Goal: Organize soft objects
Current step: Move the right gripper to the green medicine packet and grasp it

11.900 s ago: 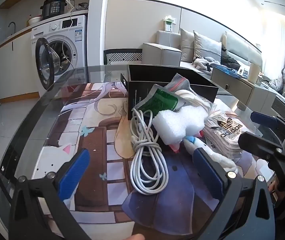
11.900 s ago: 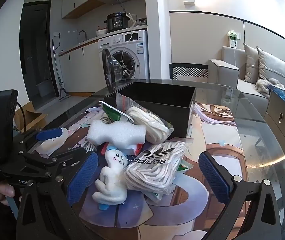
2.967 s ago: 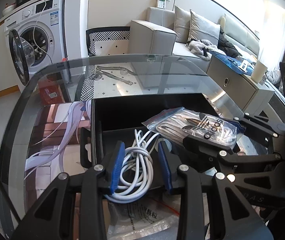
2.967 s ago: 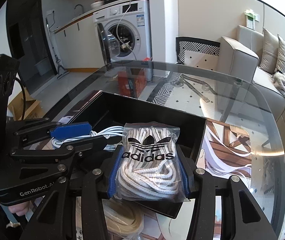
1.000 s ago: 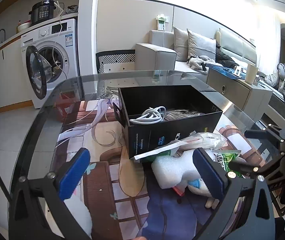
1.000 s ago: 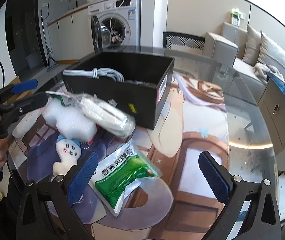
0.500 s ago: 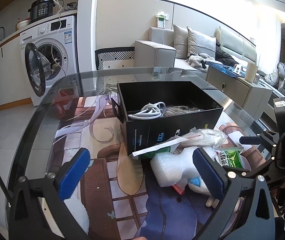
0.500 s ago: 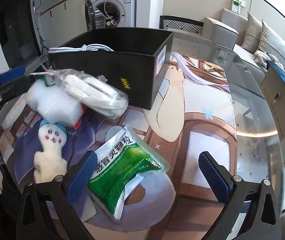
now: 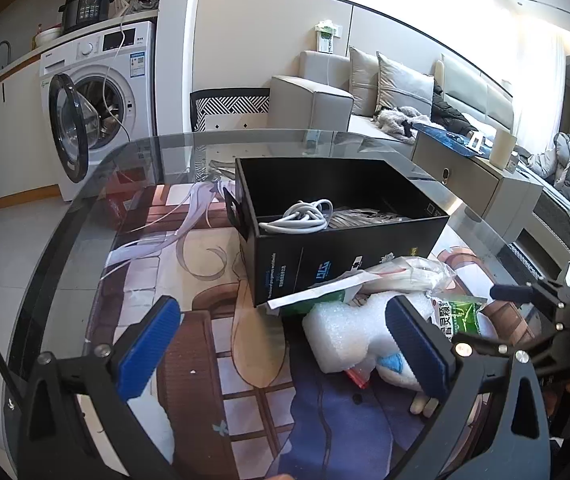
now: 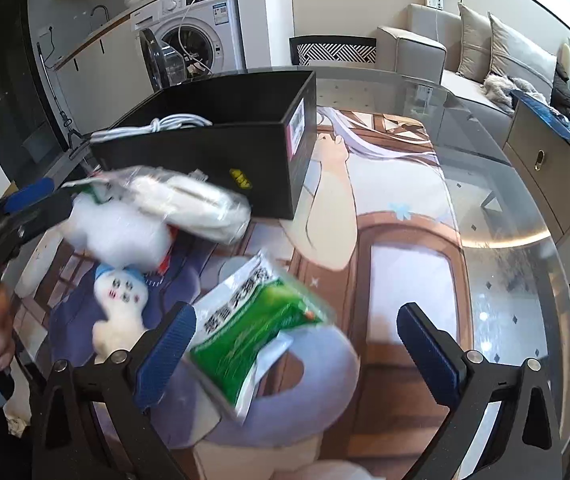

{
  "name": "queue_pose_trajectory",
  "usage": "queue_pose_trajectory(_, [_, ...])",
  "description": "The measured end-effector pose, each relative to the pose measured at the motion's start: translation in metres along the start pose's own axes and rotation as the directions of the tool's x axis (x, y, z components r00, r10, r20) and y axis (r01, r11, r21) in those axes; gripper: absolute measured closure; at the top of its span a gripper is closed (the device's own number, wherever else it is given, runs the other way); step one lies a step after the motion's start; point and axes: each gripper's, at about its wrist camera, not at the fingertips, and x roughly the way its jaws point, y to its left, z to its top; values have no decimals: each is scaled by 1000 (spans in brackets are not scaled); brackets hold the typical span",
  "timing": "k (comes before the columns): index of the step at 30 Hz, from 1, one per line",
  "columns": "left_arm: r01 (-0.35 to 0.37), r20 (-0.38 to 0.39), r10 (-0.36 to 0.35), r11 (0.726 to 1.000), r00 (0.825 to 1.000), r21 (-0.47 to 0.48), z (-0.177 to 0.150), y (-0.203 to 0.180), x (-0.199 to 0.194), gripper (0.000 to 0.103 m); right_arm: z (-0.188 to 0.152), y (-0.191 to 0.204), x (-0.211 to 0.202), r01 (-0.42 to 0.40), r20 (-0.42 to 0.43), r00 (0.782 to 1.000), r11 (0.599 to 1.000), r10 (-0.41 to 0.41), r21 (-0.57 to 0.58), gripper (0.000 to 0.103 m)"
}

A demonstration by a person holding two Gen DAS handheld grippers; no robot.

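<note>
1. The black box sits in the middle of the glass surface. It is where the soft things go.
2. A white cable lies coiled in the box already, with a clear bag beside it. So I think the job is partly done.
3. More soft things wait in a pile just outside the box, touching its front wall. That keeps them close for picking up.
4. In the pile are a white foam piece, a clear bag of white rope lying on top of it, and a little plush toy with a blue cap.
5. A green packet lies apart from the pile, nearer to us.
6. The right claw is wide open and empty. It hangs right over the green packet, so I guess that one goes next.
7. The left claw is wide open and empty too. It points at the foam piece and the box.
8. The packet looks thin and slippery, so it may slide when pinched.
</note>
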Motion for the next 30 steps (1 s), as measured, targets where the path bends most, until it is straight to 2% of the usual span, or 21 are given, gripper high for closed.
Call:
queue_pose_trajectory(6, [-2, -1, 2, 1000, 1000, 1, 0, 0, -1, 0, -3, 13, 8, 18, -8, 1000, 1000, -18, 9, 1])
queue_pose_trajectory(9, [0, 2, 0, 1000, 1000, 2, 0, 0, -1, 0, 2, 25, 14, -6, -2, 1000, 1000, 6, -18, 2])
queue_pose_trajectory(13, [-1, -1, 1, 1000, 1000, 2, -1, -1, 0, 0, 8, 39, 18, -19, 9, 1000, 998, 19, -66, 18])
queue_pose_trajectory(16, [0, -5, 0, 1000, 1000, 1, -2, -1, 0, 0, 8, 44, 18, -26, 18, 999, 995, 28, -92, 21])
queue_pose_trajectory(19, [0, -6, 0, 1000, 1000, -1, -2, -2, 1, 0, 6, 45, 15, -41, 29, 999, 991, 45, -127, 32])
queue_pose_trajectory(30, [0, -8, 0, 1000, 1000, 4, -2, -2, 1, 0, 2, 34, 13, -38, 44, 998, 990, 45, -139, 38])
